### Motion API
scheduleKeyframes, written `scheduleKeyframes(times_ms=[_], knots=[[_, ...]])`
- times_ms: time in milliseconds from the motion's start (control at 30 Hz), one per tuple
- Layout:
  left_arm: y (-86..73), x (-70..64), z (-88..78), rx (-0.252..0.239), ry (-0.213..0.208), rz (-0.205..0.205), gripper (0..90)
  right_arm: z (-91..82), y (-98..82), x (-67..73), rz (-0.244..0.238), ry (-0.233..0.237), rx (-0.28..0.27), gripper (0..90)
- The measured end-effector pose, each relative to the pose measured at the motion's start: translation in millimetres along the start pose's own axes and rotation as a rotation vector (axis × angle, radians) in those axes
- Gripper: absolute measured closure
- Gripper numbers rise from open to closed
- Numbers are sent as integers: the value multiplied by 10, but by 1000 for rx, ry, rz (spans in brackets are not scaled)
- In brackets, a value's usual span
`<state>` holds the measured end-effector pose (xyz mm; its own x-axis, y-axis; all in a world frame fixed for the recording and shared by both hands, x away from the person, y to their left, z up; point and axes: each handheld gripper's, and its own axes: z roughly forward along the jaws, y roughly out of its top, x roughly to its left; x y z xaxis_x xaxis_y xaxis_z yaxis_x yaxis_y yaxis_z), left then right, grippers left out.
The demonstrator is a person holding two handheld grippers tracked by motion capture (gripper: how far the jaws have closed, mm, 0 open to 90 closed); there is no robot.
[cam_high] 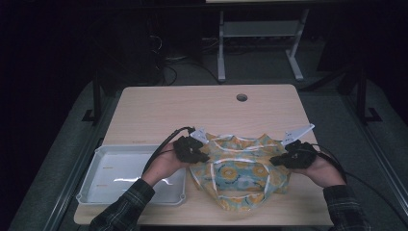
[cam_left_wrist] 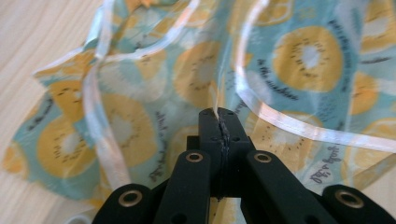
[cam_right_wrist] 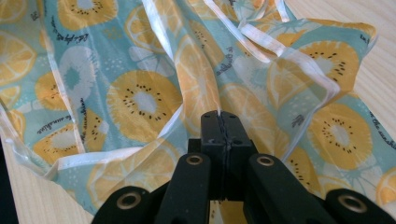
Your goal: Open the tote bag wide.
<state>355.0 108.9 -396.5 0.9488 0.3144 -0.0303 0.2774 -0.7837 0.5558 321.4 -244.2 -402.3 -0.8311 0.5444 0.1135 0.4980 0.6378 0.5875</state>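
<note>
High view: my left gripper [cam_high: 196,153] and right gripper [cam_high: 284,159] sit at the left and right edges of the fruit-print garment [cam_high: 240,171], which lies crumpled on the near half of the worktop [cam_high: 202,108], just right of the white tray [cam_high: 120,168]. The tray rests at the near left corner of the worktop; my left forearm crosses above it. A round cable hole [cam_high: 242,97] marks the far side of the worktop.

Left gripper view: the fingers [cam_left_wrist: 210,128] are pressed together, clamped on a raised fold of the garment [cam_left_wrist: 140,93]; a thin ridge of cloth rises from the seam between them. White trim [cam_left_wrist: 100,130] loops across the teal and yellow print.

Right gripper view: the fingers [cam_right_wrist: 212,128] are likewise together, pinching a pleat of the same garment [cam_right_wrist: 130,93], with the cloth spreading away to both sides and the bare worktop [cam_right_wrist: 373,74] at the right
</note>
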Motion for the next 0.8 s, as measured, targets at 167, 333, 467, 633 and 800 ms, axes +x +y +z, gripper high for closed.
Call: scheduleKeyframes(times_ms=[167, 333, 467, 633, 800], knots=[[-12, 122, -21, -38, 38, -34, 900, 32, 25, 28, -13, 5, -8, 895], [-6, 142, -84, -73, 33, -43, 899, 16, 55, 34, -13, -17, -25, 895], [-25, 104, -172, -115, -13, -70, 897, -77, 47, 74, -17, -2, -57, 895], [-44, 43, -271, -142, -49, -63, 896, -161, 38, 161, -36, 6, -81, 894], [-127, -52, -378, -162, -112, -42, 894, -246, 2, 325, -65, 33, -106, 894]])
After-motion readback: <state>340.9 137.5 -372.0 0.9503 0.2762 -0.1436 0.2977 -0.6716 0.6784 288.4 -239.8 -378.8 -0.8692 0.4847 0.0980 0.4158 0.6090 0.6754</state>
